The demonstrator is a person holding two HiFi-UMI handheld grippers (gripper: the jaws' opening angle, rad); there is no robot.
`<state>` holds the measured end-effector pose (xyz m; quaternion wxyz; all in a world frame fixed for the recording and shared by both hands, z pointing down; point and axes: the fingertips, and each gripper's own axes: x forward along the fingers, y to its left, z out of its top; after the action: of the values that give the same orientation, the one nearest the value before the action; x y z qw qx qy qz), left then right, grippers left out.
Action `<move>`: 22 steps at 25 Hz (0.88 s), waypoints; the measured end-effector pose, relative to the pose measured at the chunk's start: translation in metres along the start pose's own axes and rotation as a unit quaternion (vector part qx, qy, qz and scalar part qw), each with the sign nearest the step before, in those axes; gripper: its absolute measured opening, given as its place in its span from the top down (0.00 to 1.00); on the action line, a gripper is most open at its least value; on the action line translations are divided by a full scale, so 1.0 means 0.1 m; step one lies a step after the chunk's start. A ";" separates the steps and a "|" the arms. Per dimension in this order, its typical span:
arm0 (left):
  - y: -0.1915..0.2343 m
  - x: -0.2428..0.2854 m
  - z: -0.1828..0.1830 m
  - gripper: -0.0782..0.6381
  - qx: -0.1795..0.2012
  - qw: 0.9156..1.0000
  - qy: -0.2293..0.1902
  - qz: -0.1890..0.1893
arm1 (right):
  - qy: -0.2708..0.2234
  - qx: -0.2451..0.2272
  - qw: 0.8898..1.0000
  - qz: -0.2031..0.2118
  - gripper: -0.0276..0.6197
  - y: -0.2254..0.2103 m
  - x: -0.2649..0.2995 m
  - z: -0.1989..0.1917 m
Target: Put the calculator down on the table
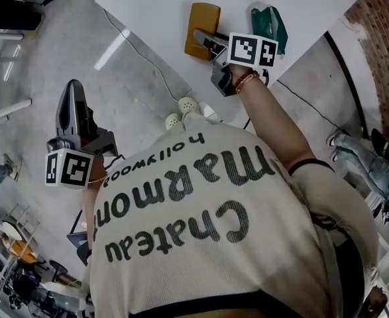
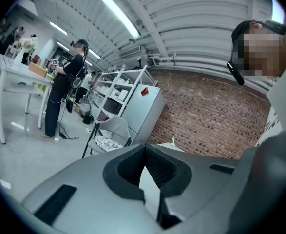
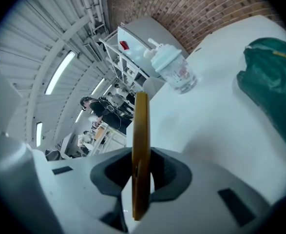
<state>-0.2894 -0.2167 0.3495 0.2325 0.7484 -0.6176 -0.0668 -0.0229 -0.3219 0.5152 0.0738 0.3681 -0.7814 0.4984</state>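
Right claw (image 3: 142, 175) tight on yellow calculator (image 3: 141, 130) over white table (image 3: 220, 130); left claw (image 2: 144, 150) closed, empty

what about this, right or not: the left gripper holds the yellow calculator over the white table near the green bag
Wrong gripper. The right gripper, not the left, holds the yellow calculator over the white table near the green bag. The right gripper view shows its jaws shut on the calculator's edge.

Cream shirt (image 1: 181, 270), dark lettering; red bracelet (image 1: 246, 80).
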 end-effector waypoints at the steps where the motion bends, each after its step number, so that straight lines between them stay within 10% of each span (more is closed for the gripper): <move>1: 0.00 -0.01 0.00 0.89 0.000 1.000 -0.001 0.002 | 0.007 -0.001 1.000 -0.001 0.82 0.00 0.03 -0.02; 22: 0.33 -0.33 0.04 0.89 -0.015 0.999 -0.020 0.030 | 0.087 -0.161 0.980 -0.080 0.79 0.00 0.49 -0.08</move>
<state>-0.3278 -0.1901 0.3536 0.2331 0.7248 -0.6430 -0.0834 -0.0594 -0.3401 0.5425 0.2396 0.3677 -0.8101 0.3888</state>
